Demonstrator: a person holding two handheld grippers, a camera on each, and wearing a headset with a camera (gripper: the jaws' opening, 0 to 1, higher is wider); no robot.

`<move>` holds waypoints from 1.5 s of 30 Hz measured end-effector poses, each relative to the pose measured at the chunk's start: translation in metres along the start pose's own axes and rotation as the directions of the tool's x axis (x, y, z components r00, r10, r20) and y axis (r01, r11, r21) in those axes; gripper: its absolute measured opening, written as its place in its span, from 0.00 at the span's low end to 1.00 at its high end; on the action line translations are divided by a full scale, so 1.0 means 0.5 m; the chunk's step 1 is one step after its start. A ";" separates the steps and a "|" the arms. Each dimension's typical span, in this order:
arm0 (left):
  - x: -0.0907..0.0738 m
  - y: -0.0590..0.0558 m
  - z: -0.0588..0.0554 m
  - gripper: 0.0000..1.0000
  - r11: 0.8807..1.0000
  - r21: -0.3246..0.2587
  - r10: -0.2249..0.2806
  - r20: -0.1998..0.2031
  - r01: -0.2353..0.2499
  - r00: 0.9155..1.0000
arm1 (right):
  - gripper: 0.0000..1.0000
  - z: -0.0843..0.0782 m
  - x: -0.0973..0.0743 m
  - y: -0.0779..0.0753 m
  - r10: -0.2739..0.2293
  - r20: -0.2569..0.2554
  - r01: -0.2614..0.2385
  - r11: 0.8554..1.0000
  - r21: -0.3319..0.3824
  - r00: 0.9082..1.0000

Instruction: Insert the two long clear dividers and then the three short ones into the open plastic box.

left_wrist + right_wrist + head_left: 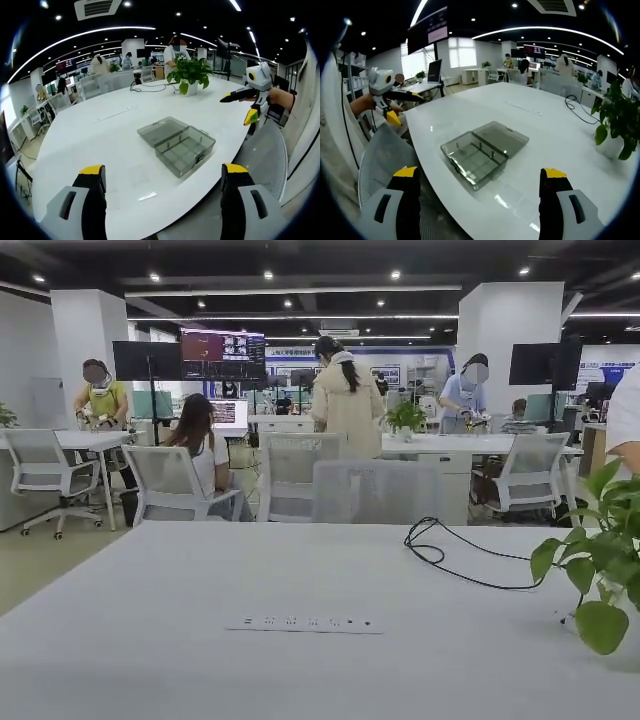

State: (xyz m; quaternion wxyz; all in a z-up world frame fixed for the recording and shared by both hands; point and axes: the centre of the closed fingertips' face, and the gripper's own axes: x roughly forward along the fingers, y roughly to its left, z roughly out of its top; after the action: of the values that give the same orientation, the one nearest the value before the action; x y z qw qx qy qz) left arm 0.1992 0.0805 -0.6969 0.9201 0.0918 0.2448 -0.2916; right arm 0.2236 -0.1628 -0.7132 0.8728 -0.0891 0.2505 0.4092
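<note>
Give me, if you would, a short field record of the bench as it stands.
box: open, lying on the table, nothing seen inside
dividers: cannot make them out
left hand-held gripper: open, empty, aimed at the box
right hand-held gripper: open, empty, aimed at the box
plant: potted, on the table beyond the box
cable: looped on the table near the plant
</note>
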 end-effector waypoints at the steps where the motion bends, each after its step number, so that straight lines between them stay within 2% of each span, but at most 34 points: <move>1: 0.000 -0.001 0.001 0.98 1.000 0.001 -0.001 0.001 0.001 1.000 | 1.00 0.000 0.000 0.000 0.001 -0.001 -0.001 1.000 0.000 1.000; 14: -0.004 -0.004 0.008 0.97 1.000 0.000 0.005 0.006 -0.005 1.000 | 1.00 0.001 0.000 0.002 0.007 0.006 -0.007 1.000 -0.005 1.000; 31: 0.000 -0.001 0.002 0.93 1.000 -0.005 0.004 0.000 -0.004 1.000 | 1.00 0.001 0.003 -0.003 0.000 0.001 0.000 1.000 -0.004 1.000; 34: -0.002 0.018 0.000 0.88 0.999 0.002 0.045 0.002 -0.045 0.999 | 1.00 0.002 0.004 -0.001 0.003 0.002 -0.003 1.000 -0.004 1.000; 38: 0.000 0.045 -0.009 0.83 0.996 -0.031 0.083 -0.018 -0.084 0.996 | 1.00 0.005 0.007 0.005 0.010 0.004 -0.010 1.000 -0.002 1.000; 40: -0.001 0.068 -0.020 0.81 0.991 -0.035 0.126 -0.041 -0.128 0.991 | 1.00 0.009 0.008 0.007 0.014 0.009 -0.014 1.000 0.003 1.000; 45: 0.004 0.103 -0.048 0.71 0.983 -0.066 0.165 -0.104 -0.173 0.981 | 0.99 0.023 0.008 0.005 0.022 0.037 -0.023 1.000 0.020 0.999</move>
State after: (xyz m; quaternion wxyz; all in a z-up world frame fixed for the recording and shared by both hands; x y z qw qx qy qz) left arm 0.2212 0.1286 -0.7172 0.9313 0.0919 0.2916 -0.1981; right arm 0.2282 -0.1547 -0.7051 0.8735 -0.0695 0.2395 0.4181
